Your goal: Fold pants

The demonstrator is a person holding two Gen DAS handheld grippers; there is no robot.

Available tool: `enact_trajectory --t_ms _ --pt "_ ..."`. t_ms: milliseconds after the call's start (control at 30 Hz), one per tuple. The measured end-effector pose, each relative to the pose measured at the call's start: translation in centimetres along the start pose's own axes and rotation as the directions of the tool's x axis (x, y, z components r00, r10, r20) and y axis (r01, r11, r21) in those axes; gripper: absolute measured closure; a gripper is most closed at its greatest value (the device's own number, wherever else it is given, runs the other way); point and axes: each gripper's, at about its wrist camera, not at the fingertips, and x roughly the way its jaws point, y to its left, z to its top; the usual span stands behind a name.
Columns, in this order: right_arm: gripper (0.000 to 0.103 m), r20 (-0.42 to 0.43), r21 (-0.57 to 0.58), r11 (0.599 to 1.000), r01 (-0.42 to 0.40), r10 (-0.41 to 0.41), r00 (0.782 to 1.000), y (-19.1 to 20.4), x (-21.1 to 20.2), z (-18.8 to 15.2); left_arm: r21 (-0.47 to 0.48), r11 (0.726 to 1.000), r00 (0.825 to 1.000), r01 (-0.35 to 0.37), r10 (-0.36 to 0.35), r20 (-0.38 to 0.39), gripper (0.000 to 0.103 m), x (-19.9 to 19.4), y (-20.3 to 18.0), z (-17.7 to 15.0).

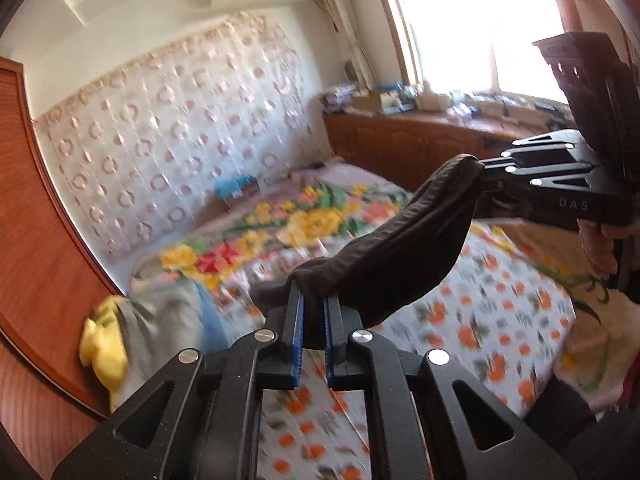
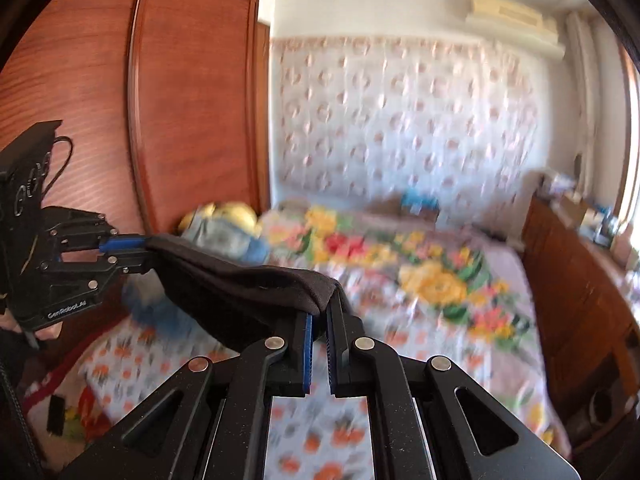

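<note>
Dark brown pants (image 1: pixel 404 240) hang in the air above the bed, stretched between both grippers. My left gripper (image 1: pixel 314 300) is shut on one end of the pants. My right gripper (image 1: pixel 482 176) shows at the right of the left wrist view, shut on the other end. In the right wrist view the pants (image 2: pixel 240 284) run from my right gripper (image 2: pixel 320 312) at the centre to my left gripper (image 2: pixel 140 250) at the left. The lower part of the pants is hidden behind the fingers.
A bed with a floral sheet (image 1: pixel 500 320) lies below. A yellow and grey pile (image 1: pixel 132 332) sits at its left edge. A wooden wardrobe (image 2: pixel 160 100) stands at the left, a wooden cabinet (image 1: pixel 420 144) with clutter under the window at the right.
</note>
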Motion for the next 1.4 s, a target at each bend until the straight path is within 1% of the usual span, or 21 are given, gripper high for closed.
enact_trajectory --t_ms 33,67,100,167,233,300,367,433,533,567,600,667,700,767,800,933,967,1100,1200,1300,1400 --pt "0.098 -0.034 0.006 1.000 -0.016 0.016 0.999 0.4 0.3 -2.1 -0.005 1.000 1.000 0.015 -0.015 -0.023 0.094 0.3 -0.8 -1.4" --pt "0.098 -0.073 0.014 0.999 -0.036 0.037 0.997 0.7 0.5 -4.2 -0.018 0.999 0.997 0.042 -0.043 -0.062 0.094 0.9 -1.8 -4.0" --pt "0.098 -0.107 0.023 0.998 -0.054 0.057 0.993 1.2 0.8 -6.4 -0.016 0.998 0.994 0.056 -0.058 -0.096 0.094 1.4 -2.9 -5.8" --pt "0.098 -0.190 0.035 0.997 -0.069 0.074 0.979 2.6 1.5 -10.8 -0.013 0.997 0.984 0.081 -0.082 -0.160 0.094 2.4 -4.9 -9.4" --pt "0.098 -0.248 0.055 0.995 -0.085 0.096 0.964 3.5 1.9 -14.2 -0.013 0.995 0.974 0.104 -0.104 -0.201 0.094 2.7 -6.7 -11.8" --pt "0.098 -0.285 0.080 0.993 -0.084 0.104 0.953 4.0 1.8 -16.4 -0.016 0.993 0.969 0.118 -0.119 -0.218 0.094 2.5 -8.0 -13.2" --pt "0.098 -0.288 0.120 0.989 -0.092 0.123 0.950 4.0 1.6 -17.3 -0.032 0.990 0.964 0.138 -0.141 -0.227 0.094 2.2 -8.9 -14.0" --pt "0.098 -0.290 0.161 0.982 -0.094 0.138 0.947 3.5 1.4 -18.1 -0.034 0.989 0.963 0.143 -0.147 -0.225 0.093 2.0 -9.3 -14.3" --pt "0.097 -0.298 0.199 0.976 -0.090 0.148 0.943 2.9 1.8 -19.1 -0.071 0.985 0.960 0.155 -0.167 -0.226 0.090 1.6 -9.7 -14.7" --pt "0.092 -0.302 0.207 0.975 -0.085 0.146 0.942 2.8 1.9 -19.3 -0.083 0.984 0.959 0.157 -0.172 -0.225 0.087 1.4 -9.5 -14.7" --pt "0.090 -0.307 0.214 0.973 -0.081 0.146 0.940 2.3 2.1 -19.5 -0.093 0.983 0.959 0.160 -0.178 -0.223 0.086 1.2 -9.4 -14.8" --pt "0.090 -0.314 0.224 0.973 -0.062 0.132 0.940 2.6 1.2 -20.0 -0.111 0.980 0.960 0.163 -0.184 -0.211 0.083 0.4 -9.3 -15.0" --pt "0.089 -0.311 0.228 0.971 -0.066 0.137 0.941 2.8 0.3 -19.5 -0.118 0.980 0.961 0.163 -0.185 -0.206 0.083 0.4 -8.9 -15.1" --pt "0.089 -0.308 0.225 0.972 -0.066 0.136 0.942 2.7 -0.3 -19.5 -0.141 0.977 0.965 0.160 -0.185 -0.185 0.076 -0.4 -8.4 -15.3" --pt "0.089 -0.306 0.218 0.974 -0.063 0.130 0.943 2.8 -0.6 -19.5 -0.151 0.976 0.967 0.159 -0.185 -0.177 0.075 -0.5 -8.1 -15.6" --pt "0.089 -0.278 0.184 0.981 -0.057 0.108 0.955 3.2 -2.2 -18.9 -0.198 0.968 0.974 0.154 -0.182 -0.132 0.062 -1.1 -6.8 -15.5" --pt "0.087 -0.269 0.175 0.983 -0.050 0.096 0.958 3.1 -2.3 -18.6 -0.212 0.966 0.977 0.148 -0.177 -0.123 0.060 -1.0 -6.4 -15.4" --pt "0.068 -0.256 0.187 0.982 -0.020 0.068 0.964 2.5 -1.2 -18.7 -0.262 0.956 0.976 0.133 -0.173 -0.134 0.059 0.5 -5.8 -15.7" --pt "0.067 -0.267 0.210 0.978 -0.009 0.066 0.962 2.7 0.4 -19.5 -0.294 0.946 0.972 0.135 -0.184 -0.147 0.059 1.9 -5.7 -16.3" --pt "0.067 -0.294 0.228 0.973 0.021 0.049 0.954 2.9 1.8 -20.4 -0.327 0.936 0.965 0.129 -0.195 -0.177 0.059 3.3 -5.8 -17.2" --pt "0.067 -0.312 0.248 0.968 0.026 0.055 0.948 2.8 2.3 -20.9 -0.357 0.925 0.956 0.129 -0.212 -0.204 0.059 4.2 -6.0 -18.1"
